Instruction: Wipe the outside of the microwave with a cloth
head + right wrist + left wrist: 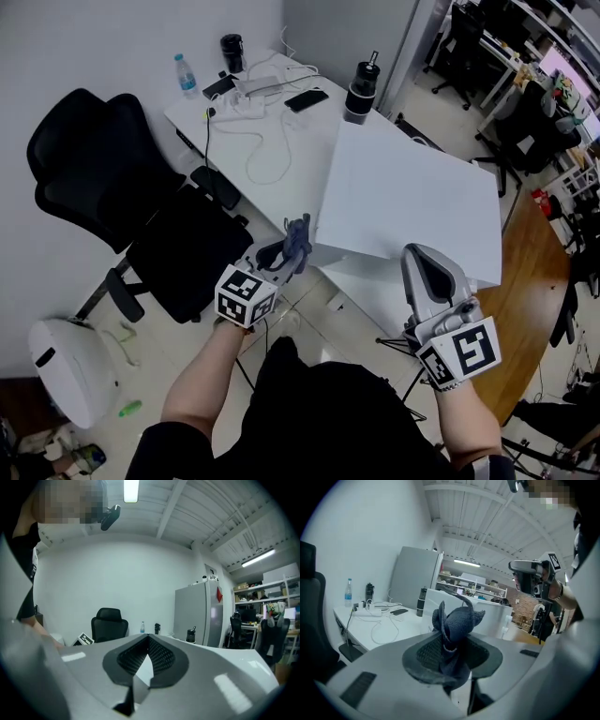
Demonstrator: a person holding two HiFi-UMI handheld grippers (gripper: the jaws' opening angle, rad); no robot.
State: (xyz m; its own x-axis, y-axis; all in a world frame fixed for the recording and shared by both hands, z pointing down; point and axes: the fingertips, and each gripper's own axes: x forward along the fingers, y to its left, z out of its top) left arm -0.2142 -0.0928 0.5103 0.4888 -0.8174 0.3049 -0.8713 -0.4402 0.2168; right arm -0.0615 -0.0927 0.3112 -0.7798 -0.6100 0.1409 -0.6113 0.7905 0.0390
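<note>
The microwave [403,202] is a white box on the white table [244,150]; I see its top from above. My left gripper [286,255] hangs just left of the microwave's near left corner, shut on a bunched dark blue cloth [297,242]. In the left gripper view the cloth [457,625] sticks up from between the jaws of that gripper [452,653], with the microwave [487,616] beyond it. My right gripper [424,258] is in front of the microwave's near edge, shut with nothing in it. In its own view the right gripper [148,641] has its pads together.
A black office chair [112,178] stands left of the table. On the table's far end lie a power strip with cables [248,103], a phone [307,98], a water bottle [186,73] and a black flask [361,94]. A white bin [70,366] sits on the floor.
</note>
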